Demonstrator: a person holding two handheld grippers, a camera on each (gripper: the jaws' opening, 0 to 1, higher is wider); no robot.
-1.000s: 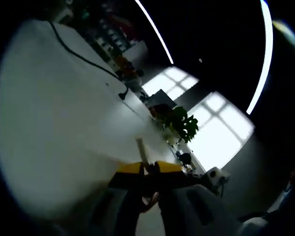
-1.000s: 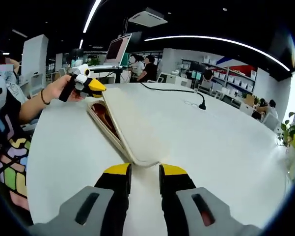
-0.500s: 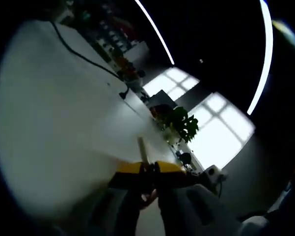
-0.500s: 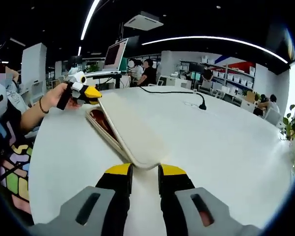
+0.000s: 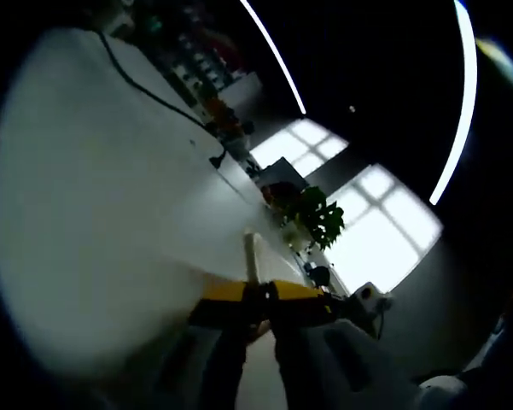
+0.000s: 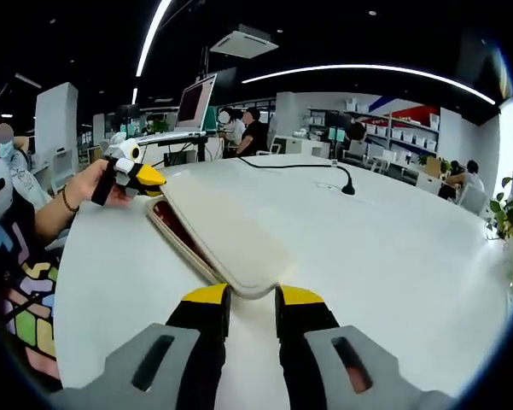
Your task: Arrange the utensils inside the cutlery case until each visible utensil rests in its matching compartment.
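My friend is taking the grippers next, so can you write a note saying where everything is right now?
Left gripper: held at the far end of the cutlery case, jaws shut on its pale lid edge.
Right gripper: jaws a little apart at the case's near corner, holding nothing.
The case lies on the white table, lid barely raised, reddish lining showing along the side.
Done: lid gripped.
Left: open it fully and sort the utensils, which are hidden for now.

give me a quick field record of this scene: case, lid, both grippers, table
cutlery case: on the white table, long, beige
lid: raised a little at the far end, red lining showing beneath
left hand-held gripper: at the case's far end, shut on the lid edge
right hand-held gripper: jaws at the near corner of the cutlery case, narrow gap
utensils: hidden
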